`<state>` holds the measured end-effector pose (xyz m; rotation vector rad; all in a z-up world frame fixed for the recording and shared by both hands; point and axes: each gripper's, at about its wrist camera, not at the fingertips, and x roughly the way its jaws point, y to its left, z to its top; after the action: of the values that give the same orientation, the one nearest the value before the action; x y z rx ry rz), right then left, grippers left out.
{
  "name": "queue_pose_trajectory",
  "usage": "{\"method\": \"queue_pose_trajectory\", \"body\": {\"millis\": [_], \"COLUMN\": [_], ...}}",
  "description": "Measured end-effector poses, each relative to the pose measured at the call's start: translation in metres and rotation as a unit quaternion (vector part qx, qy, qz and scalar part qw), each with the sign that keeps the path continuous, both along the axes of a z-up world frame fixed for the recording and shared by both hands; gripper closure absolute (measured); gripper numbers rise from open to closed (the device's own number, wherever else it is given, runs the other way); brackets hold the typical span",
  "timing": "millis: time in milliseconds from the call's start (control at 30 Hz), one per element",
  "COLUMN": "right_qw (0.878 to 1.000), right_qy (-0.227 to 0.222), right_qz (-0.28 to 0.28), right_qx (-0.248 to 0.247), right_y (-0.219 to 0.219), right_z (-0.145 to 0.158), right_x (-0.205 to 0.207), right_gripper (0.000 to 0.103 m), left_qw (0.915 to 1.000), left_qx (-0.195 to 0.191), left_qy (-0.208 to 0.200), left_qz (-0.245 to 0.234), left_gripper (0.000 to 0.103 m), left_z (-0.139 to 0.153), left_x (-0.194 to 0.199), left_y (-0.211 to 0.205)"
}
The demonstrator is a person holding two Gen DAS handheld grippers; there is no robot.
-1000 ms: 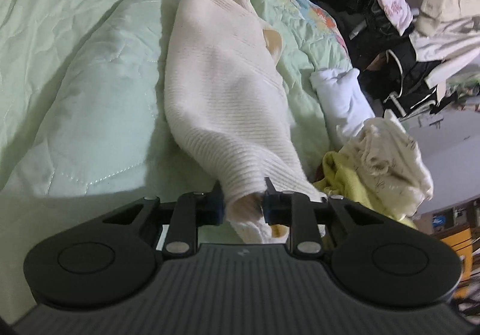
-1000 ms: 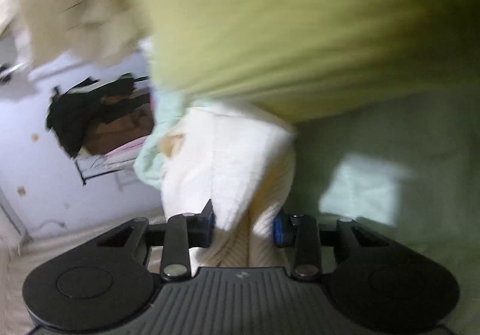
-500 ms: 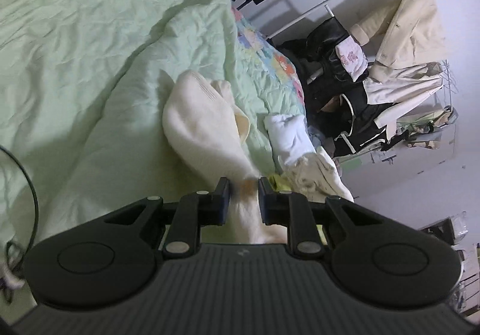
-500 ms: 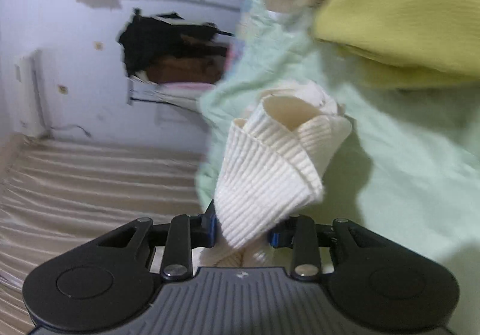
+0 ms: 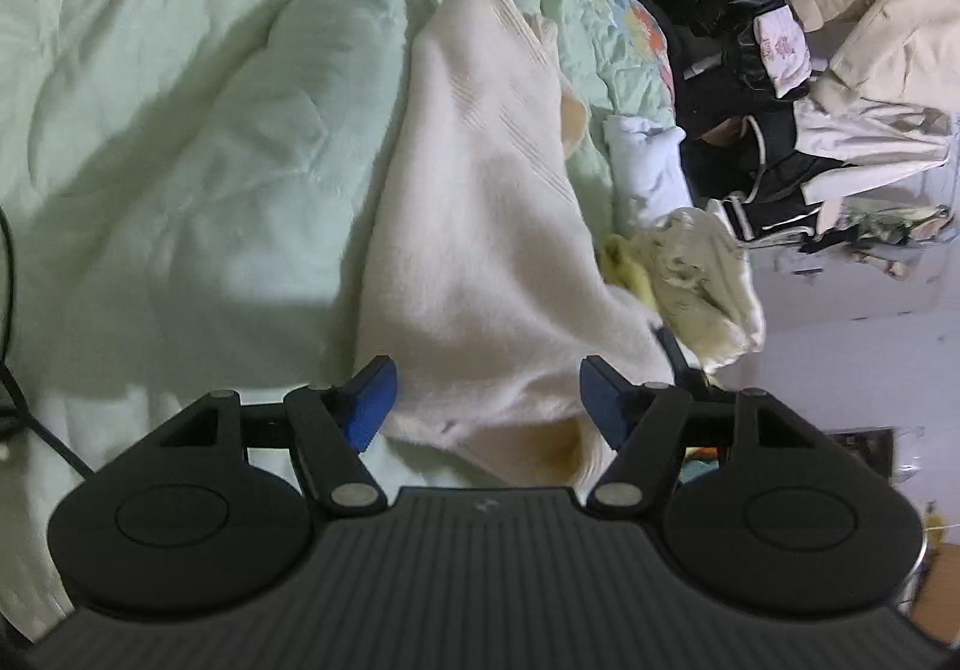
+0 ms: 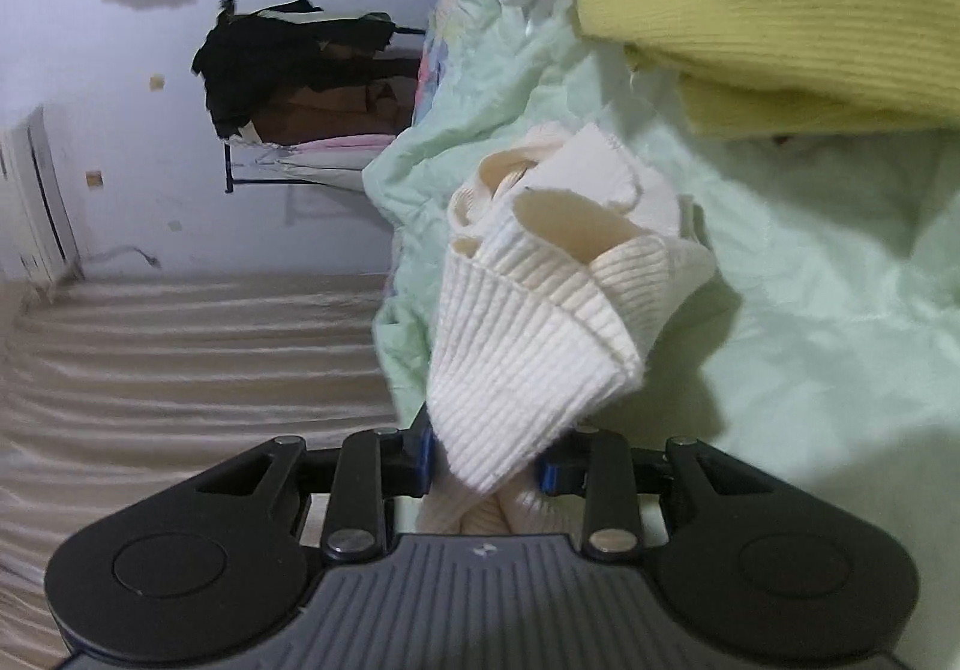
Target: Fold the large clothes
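A cream ribbed knit sweater [image 5: 480, 226] lies bunched lengthwise on the pale green quilt [image 5: 180, 118]. My left gripper [image 5: 486, 400] is open, its blue-padded jaws spread wide on either side of the sweater's near end without gripping it. In the right wrist view my right gripper [image 6: 486, 460] is shut on the sweater's ribbed hem [image 6: 540, 322], which stands up in folds in front of the jaws.
A yellow knit garment [image 6: 780, 22] and a cream cloth [image 5: 708, 274] lie on the bed's right side, with a white folded item [image 5: 648, 166]. A rack of hanging dark and beige clothes [image 5: 810, 70] stands beyond the bed. A black cable [image 5: 36, 418] lies at left.
My left gripper has opened and let go of the sweater's end, and sits lower and closer to it. My right gripper keeps its hold on the hem.
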<state>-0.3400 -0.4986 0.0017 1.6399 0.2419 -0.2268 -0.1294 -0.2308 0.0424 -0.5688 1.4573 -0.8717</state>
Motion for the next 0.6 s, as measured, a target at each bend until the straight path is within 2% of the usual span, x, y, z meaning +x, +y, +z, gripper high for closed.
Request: {"method": "queue_pose_trajectory", "body": {"millis": [67,167,200,267,300,333,367,400,433,500,600], "right_qw": [1.000,1.000,1.000,1.000,1.000,1.000,1.000,1.000,1.000,1.000,1.000], "right_qy": [-0.002,-0.006,-0.007,-0.007,-0.007,-0.008,-0.007,-0.005,0.000,0.013,0.022], "right_qz": [-0.002,-0.002,-0.001,-0.003,-0.005,-0.007,-0.008,-0.010,-0.012,-0.017,-0.015], "right_qx": [-0.003,-0.002,0.000,0.006,0.011,0.016,0.020,0.022,0.019,0.008,-0.013], "right_y": [-0.005,-0.009,-0.009,-0.009,-0.009,-0.009,-0.008,-0.007,-0.007,-0.006,-0.009], "right_z": [0.006,0.010,0.010,0.008,0.006,0.003,0.001,0.000,-0.002,-0.004,-0.003], "right_x": [0.003,0.006,0.007,0.007,0.006,0.004,0.002,0.000,-0.003,-0.007,-0.002], "right_gripper": [0.072,0.072,0.072,0.071,0.071,0.071,0.071,0.071,0.071,0.071,0.070], "left_qw": [0.9996,0.9977,0.9965,0.9969,0.9981,0.9986,0.9985,0.9982,0.9979,0.9979,0.9971], "left_qx": [-0.004,-0.012,-0.030,-0.034,-0.040,-0.046,-0.051,-0.058,-0.064,-0.064,-0.065], "left_qy": [0.027,0.067,0.079,0.071,0.046,0.024,0.018,0.012,0.007,-0.010,-0.038], "left_qz": [0.000,-0.002,-0.005,0.003,0.006,0.008,0.008,0.007,0.006,0.008,0.012], "left_gripper": [0.013,0.009,0.005,0.002,0.007,0.016,0.050,0.067,0.068,0.083,0.086], "left_z": [-0.007,-0.017,-0.019,-0.018,-0.016,-0.014,-0.014,-0.014,-0.014,-0.012,-0.003], "left_x": [-0.002,-0.004,-0.005,-0.008,-0.010,-0.011,-0.012,-0.013,-0.014,-0.016,-0.013], "left_y": [-0.002,-0.005,-0.011,-0.018,-0.023,-0.027,-0.028,-0.029,-0.030,-0.029,-0.029]}}
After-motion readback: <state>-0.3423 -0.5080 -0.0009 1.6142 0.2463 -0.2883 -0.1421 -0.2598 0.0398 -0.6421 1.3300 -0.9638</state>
